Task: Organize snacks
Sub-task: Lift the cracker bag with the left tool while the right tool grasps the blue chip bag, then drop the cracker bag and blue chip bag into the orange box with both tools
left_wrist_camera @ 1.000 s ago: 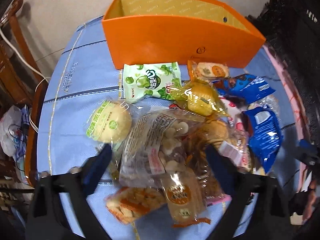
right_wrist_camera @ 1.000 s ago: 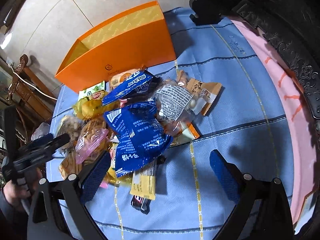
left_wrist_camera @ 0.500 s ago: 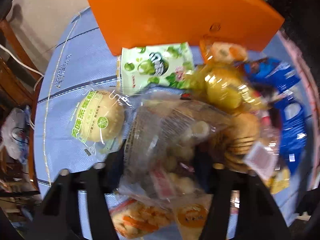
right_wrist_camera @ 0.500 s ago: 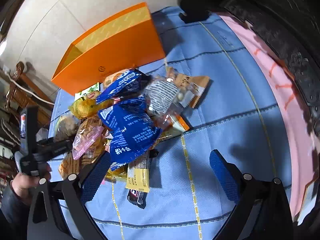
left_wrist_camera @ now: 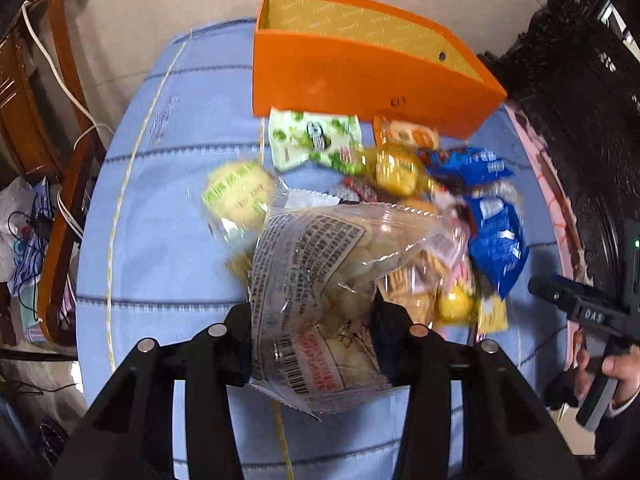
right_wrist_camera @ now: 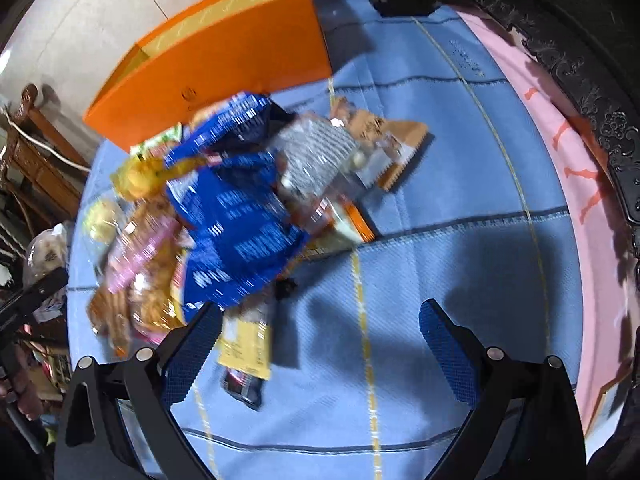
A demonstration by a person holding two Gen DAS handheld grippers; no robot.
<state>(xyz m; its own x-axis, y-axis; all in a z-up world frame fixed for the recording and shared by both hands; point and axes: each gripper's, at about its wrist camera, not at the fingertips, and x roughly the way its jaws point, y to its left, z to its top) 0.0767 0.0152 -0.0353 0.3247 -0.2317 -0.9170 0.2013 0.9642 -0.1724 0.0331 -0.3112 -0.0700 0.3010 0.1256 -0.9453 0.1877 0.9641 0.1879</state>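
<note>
Nearest the left wrist camera, the left gripper (left_wrist_camera: 314, 316) has its jaws pinching a clear snack bag (left_wrist_camera: 320, 280), likely light, crinkly and slippery. Right gripper (right_wrist_camera: 320, 330) hangs spread. Beyond the pile stands the orange box (left_wrist_camera: 360, 80).

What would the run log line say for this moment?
left claw: shut on clear snack bag | right claw: open, nothing held | orange box: no snacks visible inside

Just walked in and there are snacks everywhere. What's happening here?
A person is sorting snacks with two handheld claws. The left claw is shut on a clear snack bag, held up over the pile on the blue cloth. The right claw is open and holds nothing. The orange box looks empty.
</note>
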